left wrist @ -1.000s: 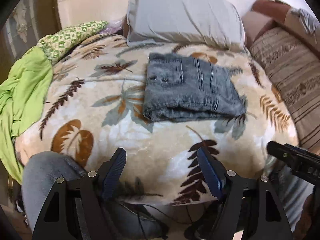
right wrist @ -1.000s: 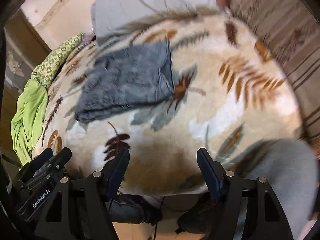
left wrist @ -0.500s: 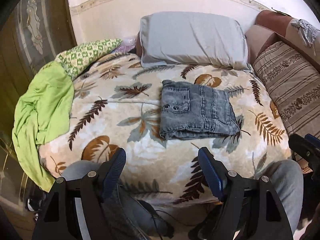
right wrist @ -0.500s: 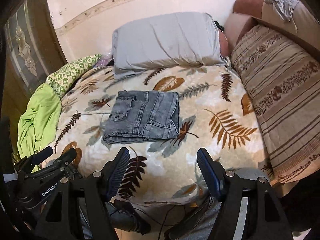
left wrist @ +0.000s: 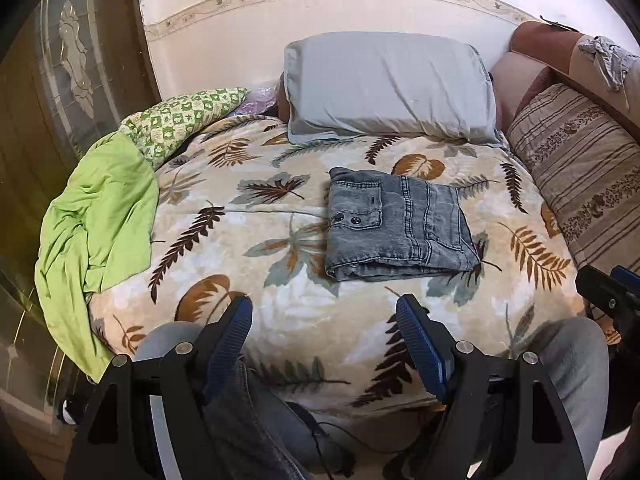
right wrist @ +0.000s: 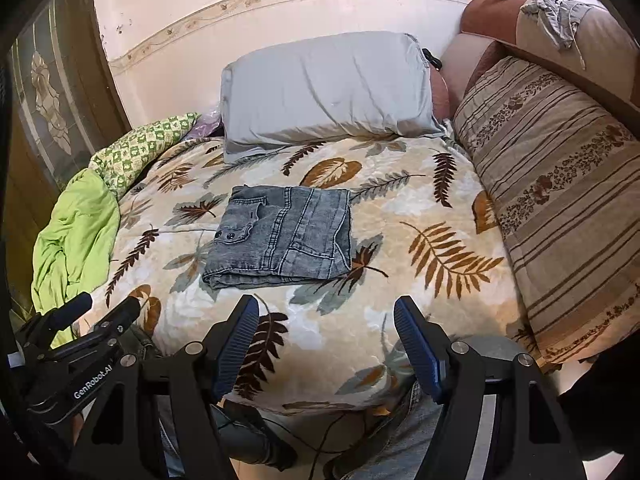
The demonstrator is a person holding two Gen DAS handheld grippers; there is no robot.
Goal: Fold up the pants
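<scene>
The pants are laid folded mid-bed. Both tongs, left and right, are held open and empty. Thick, soft denim; best gripped at the stacked near edge.

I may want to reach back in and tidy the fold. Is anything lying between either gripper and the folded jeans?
Nothing visible does. Between the left gripper, the right gripper and the folded jeans lies only bare leaf-print blanket. Both grippers are open and hold nothing.
</scene>
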